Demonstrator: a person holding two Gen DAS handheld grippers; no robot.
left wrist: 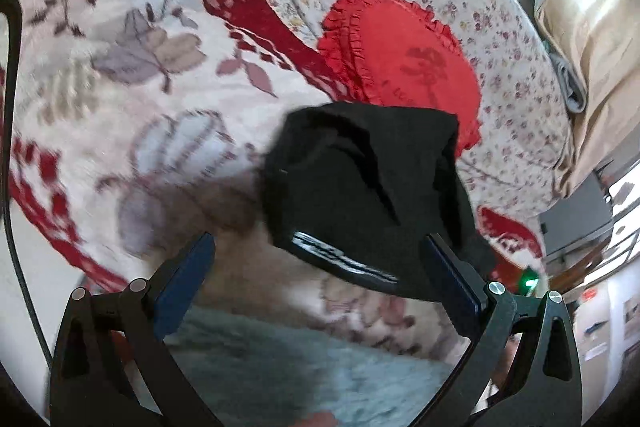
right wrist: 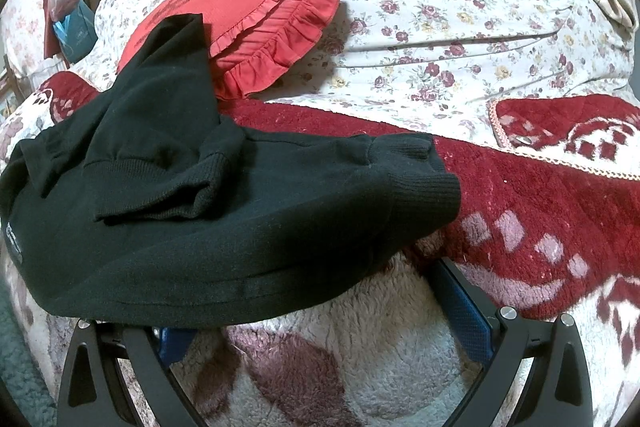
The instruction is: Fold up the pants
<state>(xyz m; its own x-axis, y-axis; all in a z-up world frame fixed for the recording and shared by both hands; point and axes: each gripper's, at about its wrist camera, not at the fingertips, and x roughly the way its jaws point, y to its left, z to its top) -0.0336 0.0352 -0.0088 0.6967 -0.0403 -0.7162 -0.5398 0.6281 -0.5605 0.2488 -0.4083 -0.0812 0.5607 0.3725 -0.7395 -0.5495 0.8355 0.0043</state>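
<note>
Black knit pants (right wrist: 224,219): one pair, bunched on the fleece blanket (right wrist: 540,195), not flat. In the right wrist view the long axis runs roughly 9 to 3 o'clock, with one ribbed cuff (right wrist: 424,171) pointing toward 3; a second ribbed cuff (right wrist: 180,183) is folded back on top near centre. One upper flap leans against the single red ruffled cushion (right wrist: 256,15) at 11 o'clock. White label (right wrist: 12,239) at the 9 o'clock edge.

Right gripper (right wrist: 320,311): fingers spread wide, nothing clamped; the pants' lower edge drapes over the left finger, the right finger's blue pad (right wrist: 468,319) sits clear of the fabric.

Left gripper (left wrist: 316,267): jaws wide apart, both blue pads (left wrist: 188,275) visible. Pants (left wrist: 368,199) hang at 12 to 1 o'clock, fabric touching the right finger; not pinched. View motion-blurred.

One floral sheet (right wrist: 460,3) behind the cushion. No containers with readable contents; some clutter at 10 o'clock is too small to identify.
</note>
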